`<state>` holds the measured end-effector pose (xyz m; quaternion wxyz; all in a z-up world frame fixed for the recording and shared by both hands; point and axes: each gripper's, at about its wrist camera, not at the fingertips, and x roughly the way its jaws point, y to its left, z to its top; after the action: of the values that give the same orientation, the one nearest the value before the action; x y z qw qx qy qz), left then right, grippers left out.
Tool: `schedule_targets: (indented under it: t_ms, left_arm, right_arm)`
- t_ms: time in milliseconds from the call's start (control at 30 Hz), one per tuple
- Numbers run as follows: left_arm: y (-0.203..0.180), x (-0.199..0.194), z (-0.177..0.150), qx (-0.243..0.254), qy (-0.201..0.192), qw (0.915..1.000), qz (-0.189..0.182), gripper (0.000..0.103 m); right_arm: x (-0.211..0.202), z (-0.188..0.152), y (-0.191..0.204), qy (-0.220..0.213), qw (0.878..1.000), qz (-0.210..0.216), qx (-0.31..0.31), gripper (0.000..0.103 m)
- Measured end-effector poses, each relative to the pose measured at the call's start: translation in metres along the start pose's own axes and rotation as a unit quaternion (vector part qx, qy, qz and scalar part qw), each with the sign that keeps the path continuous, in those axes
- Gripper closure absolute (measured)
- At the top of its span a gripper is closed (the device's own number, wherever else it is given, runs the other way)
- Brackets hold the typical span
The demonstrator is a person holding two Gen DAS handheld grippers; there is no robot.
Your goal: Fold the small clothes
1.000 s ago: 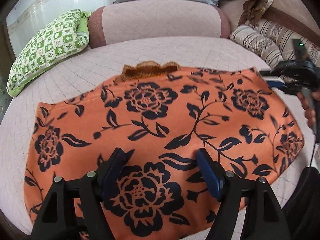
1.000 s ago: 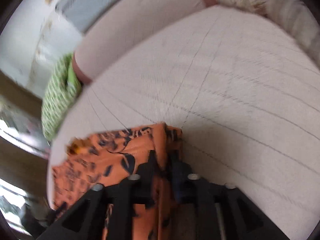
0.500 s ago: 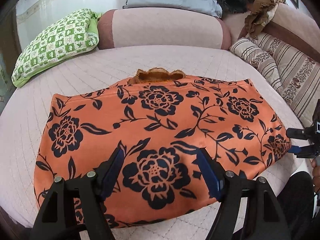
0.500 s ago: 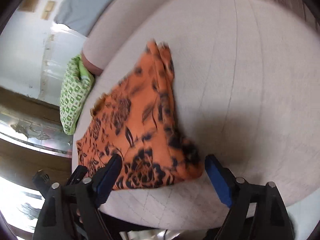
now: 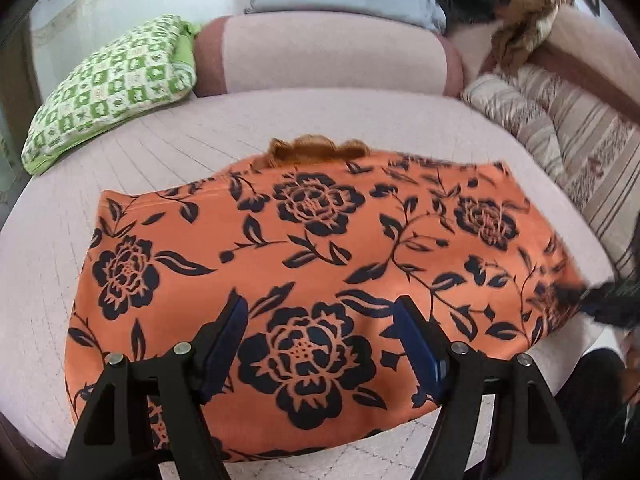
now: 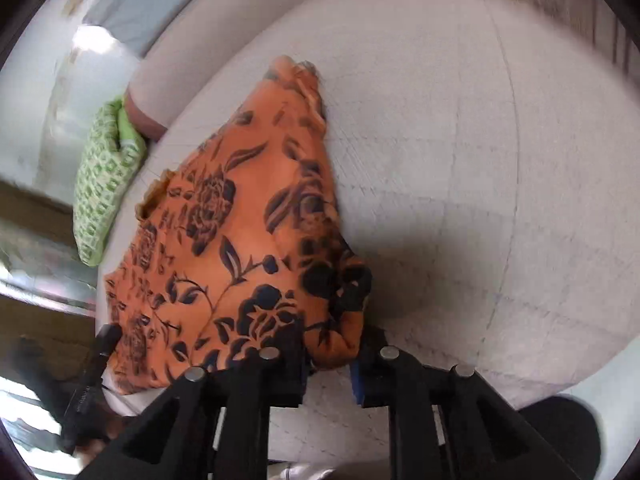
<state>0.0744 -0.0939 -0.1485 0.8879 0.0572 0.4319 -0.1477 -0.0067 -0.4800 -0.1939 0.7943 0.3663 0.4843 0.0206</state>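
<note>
An orange garment with dark blue flowers lies spread flat on the pale quilted bed. My left gripper hovers over its near edge, jaws wide open, nothing between them. My right gripper is at the garment's near right corner. Its jaws are closing, and the bunched corner fills the gap between the pads. In the left wrist view the right gripper shows as a dark blur at that corner.
A green checked pillow lies at the back left, a pink bolster behind the garment, and striped cushions at the right. Bare bedding stretches to the right of the garment. The bed's edge runs close under both grippers.
My right gripper let go of the far right edge, came to the near right corner with jaws wide, then closed on it. The left gripper stayed open over the near edge.
</note>
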Motion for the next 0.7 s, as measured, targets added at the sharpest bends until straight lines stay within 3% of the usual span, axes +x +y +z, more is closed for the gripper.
schedule_targets:
  t_ms: [33, 100, 200, 333, 533, 600, 633, 667, 700]
  left_arm:
    - [-0.001, -0.005, 0.002, -0.001, -0.014, 0.9999, 0.001, 0.028]
    - [-0.002, -0.017, 0.01, -0.013, -0.044, 0.9989, -0.007, 0.028]
    - [-0.009, -0.011, 0.018, -0.005, -0.05, 0.9987, -0.011, 0.028]
    - [-0.015, 0.039, 0.006, 0.01, 0.045, 0.9989, 0.008, 0.026]
    - [-0.015, 0.041, 0.005, 0.013, 0.029, 0.9994, 0.012, 0.023]
    - [-0.018, 0.043, 0.004, 0.022, 0.023, 0.9993, 0.019, 0.023]
    - [-0.018, 0.043, 0.003, 0.022, 0.023, 0.9993, 0.019, 0.022]
    - [-0.018, 0.043, 0.001, 0.021, 0.022, 0.9994, 0.017, 0.022]
    - [-0.018, 0.043, 0.001, 0.02, 0.022, 0.9995, 0.013, 0.022]
  right_arm:
    - [-0.014, 0.003, 0.002, -0.015, 1.0, 0.003, -0.008, 0.066]
    - [-0.038, 0.01, 0.005, -0.049, 0.999, 0.005, -0.018, 0.025]
    - [-0.052, 0.038, 0.016, -0.078, 0.996, 0.013, -0.045, 0.021]
    - [-0.03, 0.084, 0.03, -0.062, 0.996, 0.039, -0.057, 0.021]
    - [0.049, 0.139, 0.044, 0.008, 0.997, 0.023, -0.08, 0.021]
    - [0.079, 0.141, 0.047, 0.051, 0.995, 0.008, -0.091, 0.039]
    - [0.088, 0.141, 0.055, 0.057, 0.992, -0.018, -0.113, 0.061]
    - [0.087, 0.141, 0.062, 0.06, 0.99, -0.013, -0.126, 0.079]
    - [0.081, 0.141, 0.071, 0.047, 0.989, -0.015, -0.138, 0.085]
